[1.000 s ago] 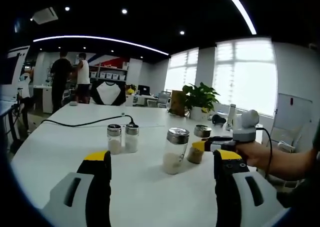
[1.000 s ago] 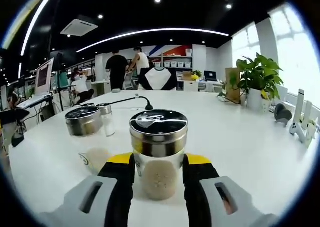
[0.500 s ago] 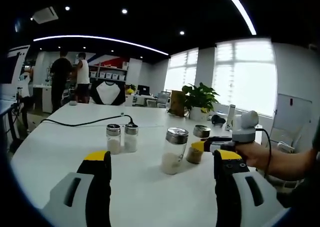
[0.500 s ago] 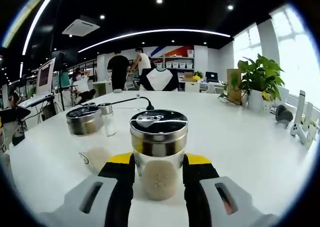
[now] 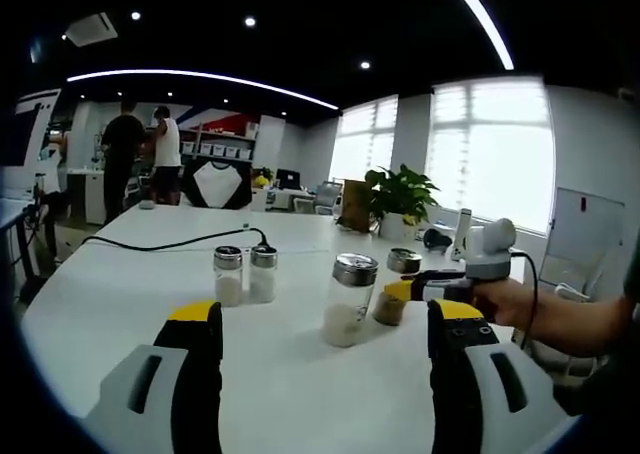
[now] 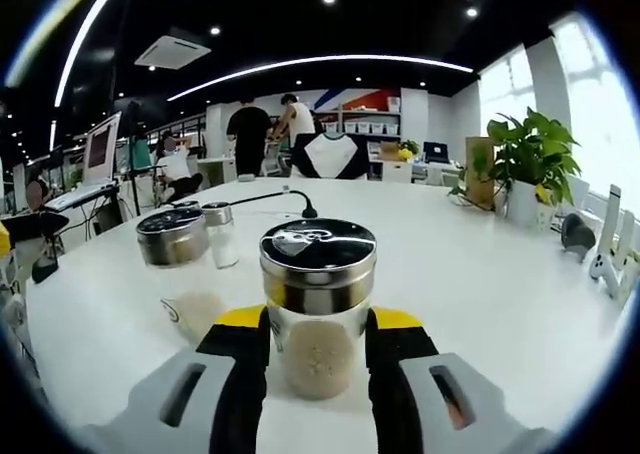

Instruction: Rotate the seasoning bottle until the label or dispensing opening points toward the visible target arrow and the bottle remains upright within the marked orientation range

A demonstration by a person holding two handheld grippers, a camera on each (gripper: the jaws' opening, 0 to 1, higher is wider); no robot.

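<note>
A glass seasoning bottle [image 6: 317, 314] with a steel lid and tan granules stands upright on the white table [image 6: 480, 304]. My right gripper [image 6: 317, 326] is shut on it, yellow-tipped jaws pressed to both sides. From the left gripper view the same bottle [image 5: 393, 292] sits at the right, with the right gripper [image 5: 412, 290] and a person's hand behind it. My left gripper [image 5: 325, 310] hangs open above the table's near part, well short of the bottles and holding nothing.
A taller jar of white granules [image 5: 349, 298] stands just left of the held bottle, also seen as jar [image 6: 176, 270]. Two small shakers [image 5: 246, 274] and a black cable [image 5: 170, 242] lie farther back. A potted plant [image 5: 401, 196] is at the far edge.
The right gripper view has swung slightly, so the background slid to the right; the bottle stays fixed between the jaws. The left gripper has not moved.
</note>
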